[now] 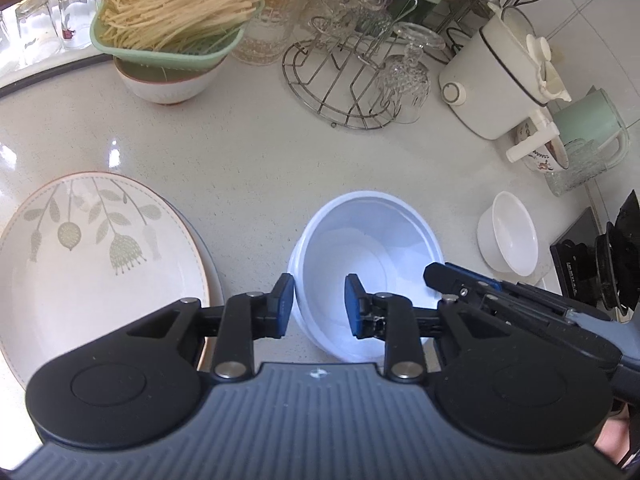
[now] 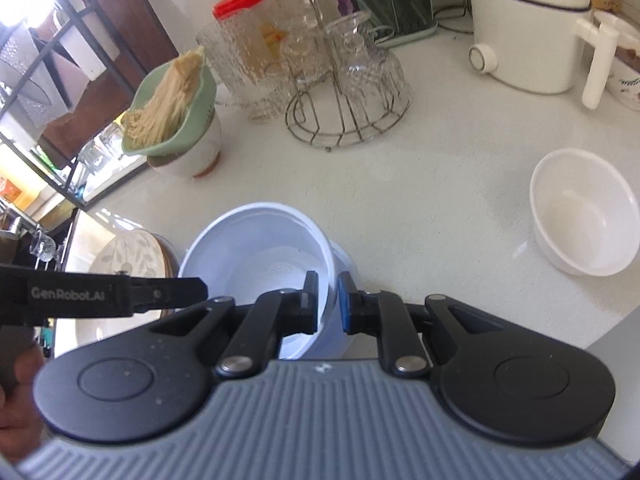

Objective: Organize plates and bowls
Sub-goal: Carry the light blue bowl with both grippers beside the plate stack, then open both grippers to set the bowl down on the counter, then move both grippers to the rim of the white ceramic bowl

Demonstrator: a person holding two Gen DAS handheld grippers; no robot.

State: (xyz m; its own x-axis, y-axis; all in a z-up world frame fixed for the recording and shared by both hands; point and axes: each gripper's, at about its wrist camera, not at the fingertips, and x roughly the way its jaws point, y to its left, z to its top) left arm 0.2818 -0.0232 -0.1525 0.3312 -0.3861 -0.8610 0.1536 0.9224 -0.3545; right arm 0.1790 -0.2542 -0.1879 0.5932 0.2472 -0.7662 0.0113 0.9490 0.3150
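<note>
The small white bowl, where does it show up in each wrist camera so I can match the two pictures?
Left wrist: the small white bowl sits at the right edge, right of the pale blue bowl.
Right wrist: the small white bowl sits at mid-right, again right of the pale blue bowl.
Shared landmark: the wire glass rack stands behind, on the counter.

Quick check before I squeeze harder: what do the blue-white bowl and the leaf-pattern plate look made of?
Blue-white bowl: looks like thin plastic or melamine, with a smooth semi-gloss wall and soft highlights; could be glazed ceramic. Leaf-pattern plate: probably glazed ceramic, with glossy reflections, a printed motif and a brownish rim line.
</note>
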